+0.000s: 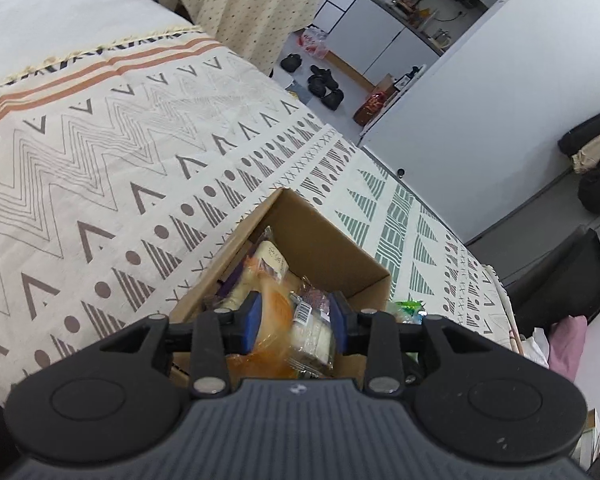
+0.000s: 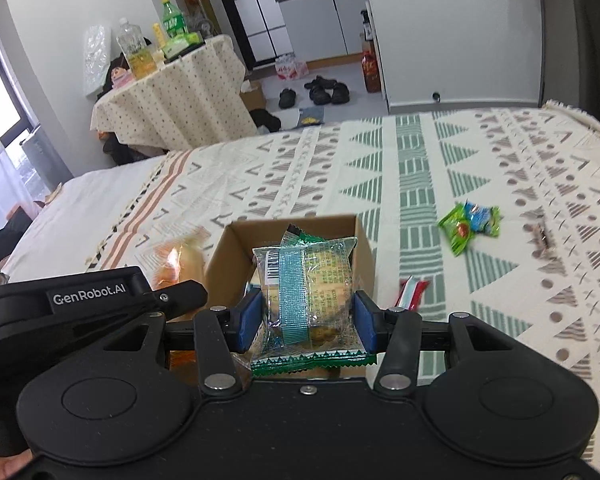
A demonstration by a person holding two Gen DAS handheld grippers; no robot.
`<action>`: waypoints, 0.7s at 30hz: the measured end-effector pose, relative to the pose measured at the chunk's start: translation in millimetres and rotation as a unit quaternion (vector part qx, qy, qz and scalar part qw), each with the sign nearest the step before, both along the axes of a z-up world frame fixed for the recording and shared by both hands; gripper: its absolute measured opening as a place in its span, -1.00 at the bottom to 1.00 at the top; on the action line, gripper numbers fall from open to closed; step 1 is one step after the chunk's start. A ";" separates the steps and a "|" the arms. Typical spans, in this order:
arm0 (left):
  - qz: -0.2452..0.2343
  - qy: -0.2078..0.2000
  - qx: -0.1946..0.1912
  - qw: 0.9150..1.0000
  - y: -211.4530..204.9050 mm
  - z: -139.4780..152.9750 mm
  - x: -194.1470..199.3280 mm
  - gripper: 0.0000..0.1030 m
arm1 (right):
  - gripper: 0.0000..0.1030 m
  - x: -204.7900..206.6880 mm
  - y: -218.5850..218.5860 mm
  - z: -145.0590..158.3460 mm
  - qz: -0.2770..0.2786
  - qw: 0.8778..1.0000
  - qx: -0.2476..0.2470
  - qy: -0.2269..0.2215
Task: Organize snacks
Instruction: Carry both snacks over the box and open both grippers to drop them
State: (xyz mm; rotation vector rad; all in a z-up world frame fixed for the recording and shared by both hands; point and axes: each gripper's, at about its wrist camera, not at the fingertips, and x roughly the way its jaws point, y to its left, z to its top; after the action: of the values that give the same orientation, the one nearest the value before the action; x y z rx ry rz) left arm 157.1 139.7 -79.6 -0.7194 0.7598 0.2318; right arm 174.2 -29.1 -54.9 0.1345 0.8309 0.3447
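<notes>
bare patterned bedspread (image 2: 440,168) from 10 to 2 o'clock around the cardboard box (image 2: 236,252). right gripper (image 2: 307,316) clamps a green-edged cake pack (image 2: 306,292) above it; left gripper (image 1: 295,320) clamps an orange snack pack (image 1: 278,312).

I see an open brown cardboard box (image 2: 360,236) on the patterned cloth, already holding several clear-wrapped snacks (image 1: 268,258). Over the box hangs a green-edged clear packet of pastry (image 2: 308,292) with a blue foil stripe, and at the box's left edge an orange-tinted bread pack (image 1: 276,312). Right of the box I see a red-and-white stick wrapper (image 2: 410,290) just beside it, and green and blue candy packets (image 2: 470,224) well apart.
</notes>
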 end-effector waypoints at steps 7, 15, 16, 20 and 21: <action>0.016 0.018 -0.003 1.000 4.0 -6.7 4.8 -0.26 | -0.07 6.6 6.7 -13.7 0.005 1.000 0.010 0.025; 0.029 0.031 0.024 0.999 -4.1 -5.4 6.7 0.28 | 0.17 9.7 -1.1 -15.2 0.005 0.999 0.027 0.029; 0.031 0.030 0.027 0.999 -4.7 -4.7 7.0 0.34 | 0.17 10.2 -5.2 -14.9 0.000 0.999 0.028 0.030; 0.037 0.026 0.033 0.998 -11.7 -2.0 7.0 0.60 | 0.21 10.7 -23.9 -13.4 -0.020 0.999 0.028 0.030; 0.036 0.026 0.035 0.998 -14.2 -1.4 7.4 0.64 | 0.22 10.9 -29.5 -13.2 -0.024 0.999 0.029 0.029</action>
State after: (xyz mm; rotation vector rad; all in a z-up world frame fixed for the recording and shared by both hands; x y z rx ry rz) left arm 164.5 125.5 -81.0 -0.6765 0.7733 0.3417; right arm 185.1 -58.5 -68.1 0.2191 0.8744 0.3207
